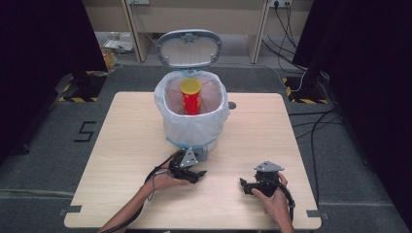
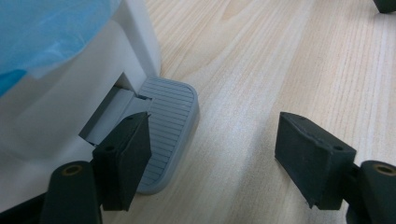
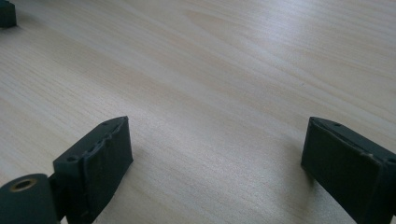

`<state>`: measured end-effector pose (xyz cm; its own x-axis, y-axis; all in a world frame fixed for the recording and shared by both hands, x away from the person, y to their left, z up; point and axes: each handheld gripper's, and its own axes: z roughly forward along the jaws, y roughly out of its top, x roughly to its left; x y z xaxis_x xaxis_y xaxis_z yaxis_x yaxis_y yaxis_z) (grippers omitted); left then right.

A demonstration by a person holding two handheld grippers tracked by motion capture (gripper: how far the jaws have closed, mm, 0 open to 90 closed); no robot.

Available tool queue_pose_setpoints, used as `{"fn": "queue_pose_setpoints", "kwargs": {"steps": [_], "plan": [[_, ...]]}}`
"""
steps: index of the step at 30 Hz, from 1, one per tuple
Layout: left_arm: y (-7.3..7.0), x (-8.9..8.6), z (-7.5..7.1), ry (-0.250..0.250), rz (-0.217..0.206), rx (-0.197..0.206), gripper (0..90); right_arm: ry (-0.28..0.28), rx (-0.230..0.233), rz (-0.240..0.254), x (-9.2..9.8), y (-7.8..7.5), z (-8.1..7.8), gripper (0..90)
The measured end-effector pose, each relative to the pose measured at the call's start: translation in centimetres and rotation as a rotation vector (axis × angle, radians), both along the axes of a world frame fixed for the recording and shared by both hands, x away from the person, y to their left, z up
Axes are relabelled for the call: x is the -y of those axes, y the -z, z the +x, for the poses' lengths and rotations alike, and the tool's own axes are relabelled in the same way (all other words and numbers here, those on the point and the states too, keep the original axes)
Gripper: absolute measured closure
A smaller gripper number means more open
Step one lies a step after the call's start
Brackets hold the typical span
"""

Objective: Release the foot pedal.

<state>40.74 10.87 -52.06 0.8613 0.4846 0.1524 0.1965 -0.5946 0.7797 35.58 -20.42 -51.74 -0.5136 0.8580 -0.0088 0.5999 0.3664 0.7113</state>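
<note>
Red can [image 1: 191,97] already inside lined bin [image 1: 192,127], lid up (pedal [image 2: 167,130] pressed by one jaw of wide-open left gripper [image 2: 224,156]). Right gripper [image 3: 217,163] at 5 o'clock, open, empty. Left: release pedal.

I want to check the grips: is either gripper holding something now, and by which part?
Nothing is held. The left gripper is open, one jaw on the bin's pedal. The right gripper is open over the bare table.
</note>
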Motion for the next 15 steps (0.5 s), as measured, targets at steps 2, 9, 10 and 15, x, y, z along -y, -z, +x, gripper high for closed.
{"fn": "queue_pose_setpoints", "kwargs": {"steps": [2,9,10,15], "plan": [[0.00,0.00,0.00,0.000,0.000,0.000,26.1,-0.001,0.001,0.000,0.00,0.00,0.01,8.8],[-0.06,-0.02,-0.03,0.005,0.007,-0.001,26.0,0.000,0.001,0.000,0.00,0.00,0.01,8.8],[-0.04,0.00,-0.06,0.006,0.005,0.002,26.0,-0.001,0.002,-0.001,0.01,0.01,0.02,8.8],[-0.04,-0.01,-0.14,0.009,0.010,0.012,26.0,-0.001,0.001,-0.001,0.01,0.01,0.02,8.8]]}}
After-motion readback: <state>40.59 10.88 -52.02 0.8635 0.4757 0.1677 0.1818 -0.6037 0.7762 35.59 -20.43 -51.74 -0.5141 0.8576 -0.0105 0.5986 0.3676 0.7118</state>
